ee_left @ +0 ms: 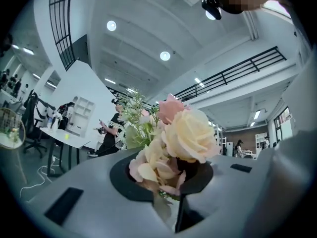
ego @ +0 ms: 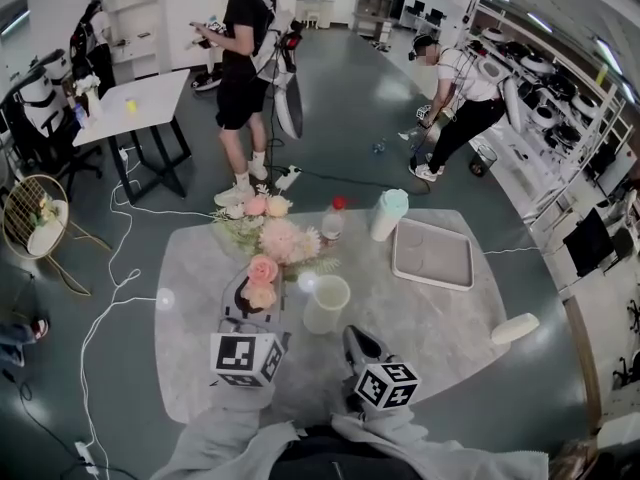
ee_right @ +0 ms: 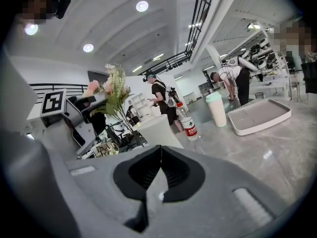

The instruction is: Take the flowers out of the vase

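Observation:
My left gripper (ego: 256,311) is shut on a small bunch of flowers (ego: 262,280), a cream rose (ee_left: 190,133) and a pink one (ee_left: 171,107), with the stems pinched between the jaws. The blooms hang just left of the white vase (ego: 326,303), which stands on the table with no stems showing in it. More flowers (ego: 272,234) with green sprigs lie on the table beyond. My right gripper (ego: 357,345) is just right of the vase, with its jaws (ee_right: 158,152) shut on nothing. The right gripper view shows the vase (ee_right: 156,132) and the left gripper (ee_right: 74,120) with the flowers (ee_right: 110,88).
On the grey marble table (ego: 440,338) stand a red-capped water bottle (ego: 333,221), a white cup with a teal lid (ego: 389,213) and a shallow tray (ego: 432,253). A white object (ego: 514,328) lies at the right edge. People stand beyond, and cables run over the floor at the left.

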Demonstrator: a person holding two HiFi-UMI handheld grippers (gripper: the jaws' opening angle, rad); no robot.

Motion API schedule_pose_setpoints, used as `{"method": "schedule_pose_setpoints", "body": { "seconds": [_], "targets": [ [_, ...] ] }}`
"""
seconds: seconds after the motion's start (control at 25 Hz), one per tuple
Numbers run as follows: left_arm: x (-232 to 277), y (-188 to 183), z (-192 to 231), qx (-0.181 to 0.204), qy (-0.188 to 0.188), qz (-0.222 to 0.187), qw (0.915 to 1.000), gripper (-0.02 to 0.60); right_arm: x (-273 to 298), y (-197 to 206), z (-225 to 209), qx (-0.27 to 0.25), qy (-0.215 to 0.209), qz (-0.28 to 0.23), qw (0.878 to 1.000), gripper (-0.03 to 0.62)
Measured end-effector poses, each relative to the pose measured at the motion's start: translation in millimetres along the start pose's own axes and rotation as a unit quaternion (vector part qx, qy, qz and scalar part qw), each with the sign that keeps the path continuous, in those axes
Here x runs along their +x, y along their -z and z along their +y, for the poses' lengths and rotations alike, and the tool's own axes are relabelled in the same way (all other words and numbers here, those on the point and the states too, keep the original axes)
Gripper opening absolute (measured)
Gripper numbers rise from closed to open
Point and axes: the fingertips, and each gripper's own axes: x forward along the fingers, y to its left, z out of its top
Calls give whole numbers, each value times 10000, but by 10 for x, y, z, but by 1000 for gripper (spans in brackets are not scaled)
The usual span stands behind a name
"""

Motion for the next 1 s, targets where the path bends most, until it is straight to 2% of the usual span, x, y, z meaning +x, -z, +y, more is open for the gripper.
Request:
{"method": "schedule_pose_setpoints", "body": {
  "seconds": [0.24,0.48,0.72,1.0],
  "targets": [
    [-45,551,160,-27,-221,644,9977,81,-24,35,-26,9,26,29,10000,2],
    [-118,838,168,-93,-233,1070,9939,81,-41,66,-17,35,30,69,10000,2],
    [-233,1155,132,-352,-292,1782,9829,80,-48,104,-22,76,30,129,9999,2],
    [-269,1219,108,-415,-397,1871,9807,81,-50,159,-86,118,64,170,9998,2]
  ]
}}
